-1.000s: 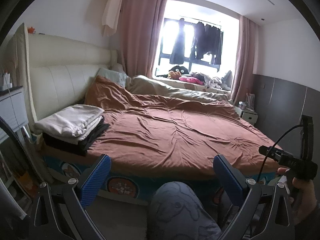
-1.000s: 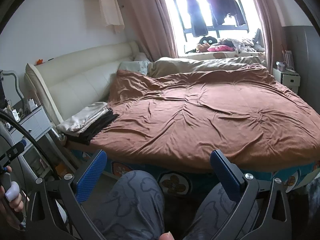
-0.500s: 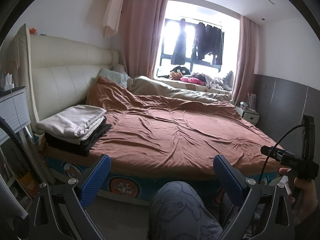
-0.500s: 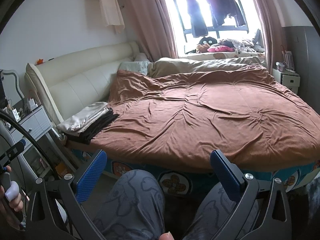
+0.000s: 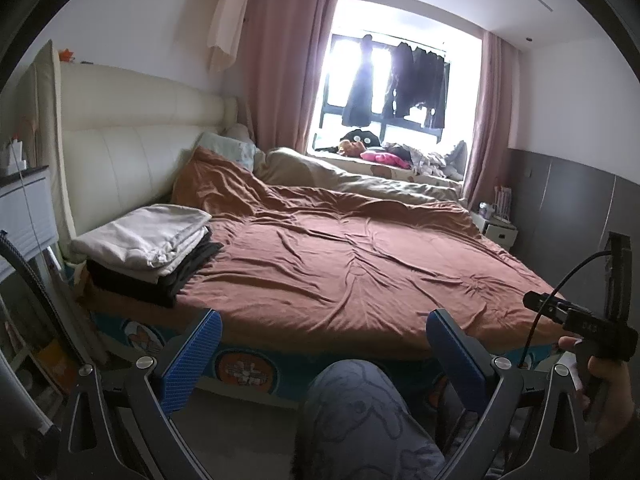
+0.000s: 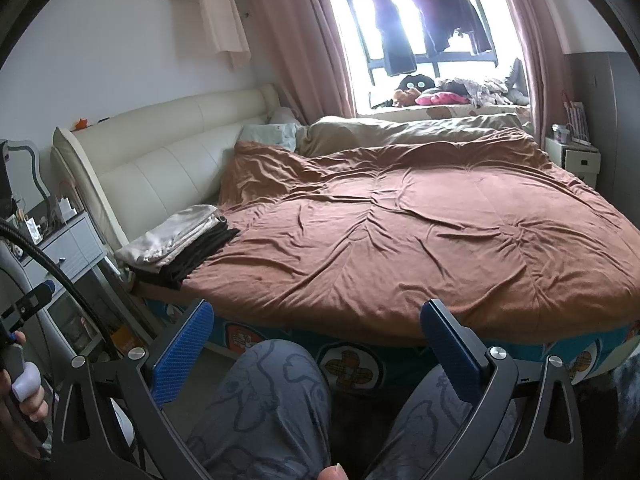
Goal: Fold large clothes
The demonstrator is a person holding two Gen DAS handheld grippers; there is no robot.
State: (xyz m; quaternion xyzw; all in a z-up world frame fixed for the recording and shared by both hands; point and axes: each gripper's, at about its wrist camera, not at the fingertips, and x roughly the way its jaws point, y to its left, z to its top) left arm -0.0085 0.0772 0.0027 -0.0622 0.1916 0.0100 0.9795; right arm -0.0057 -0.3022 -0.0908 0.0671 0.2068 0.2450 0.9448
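Both views start from a tool held low in front of the bed: in the left wrist view the left tool (image 5: 323,348) has its blue-padded fingers (image 5: 192,358) spread wide with nothing between them, above the person's knee (image 5: 360,412) in grey patterned trousers. Beyond lies the bed (image 5: 248,372) under a rumpled brown cover (image 5: 360,268), and on its near left corner, by the cream headboard (image 5: 120,152), sits a stack of folded clothes (image 5: 148,248) (pale pieces on top, dark ones beneath). At the right edge a hand grips the handle of the right tool (image 5: 588,328), whose fingers are out of sight here. In the right wrist view the right tool (image 6: 316,344) is likewise gaping and empty over both knees, the same stack of folded clothes (image 6: 180,244) rests at the bed's left corner beside a bedside cabinet (image 6: 68,252), and dark garments (image 6: 432,32) hang in the bright window
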